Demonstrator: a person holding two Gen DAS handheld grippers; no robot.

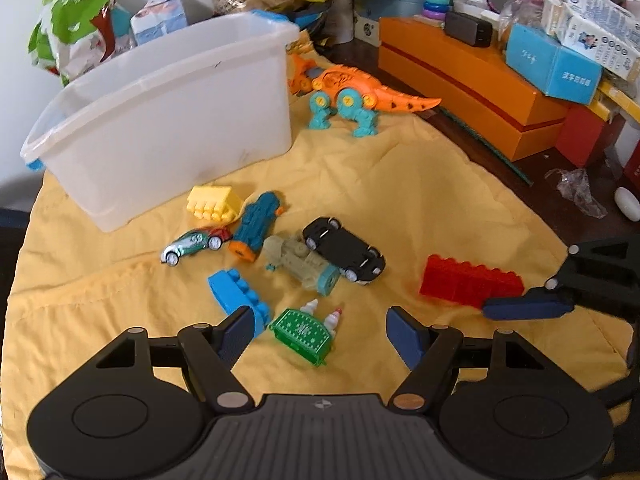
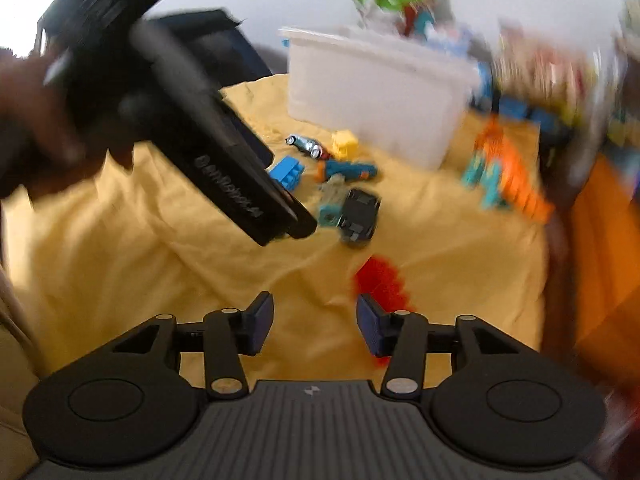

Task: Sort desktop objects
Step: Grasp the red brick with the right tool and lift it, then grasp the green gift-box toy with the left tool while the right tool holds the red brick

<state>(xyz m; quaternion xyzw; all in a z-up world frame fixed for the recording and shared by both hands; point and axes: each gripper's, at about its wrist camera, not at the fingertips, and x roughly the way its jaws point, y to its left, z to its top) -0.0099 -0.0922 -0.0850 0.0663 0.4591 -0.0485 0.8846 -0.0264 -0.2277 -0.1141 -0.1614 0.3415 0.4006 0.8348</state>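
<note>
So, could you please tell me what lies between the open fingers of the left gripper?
In the left wrist view, a green toy piece with white snowflake print lies on the yellow cloth between the left gripper's open fingers, nearer the left one.

We see a plain white wall (image 1: 16,8) at the far left, lit by soft, even light. A yellow cloth (image 1: 400,184) covers most of the table, wrinkled in places. To the right its edge gives way to a dark wooden tabletop (image 1: 540,168). Far right, long orange boxes (image 1: 460,80) lie stacked, with cartons and clutter piled on them.
</note>
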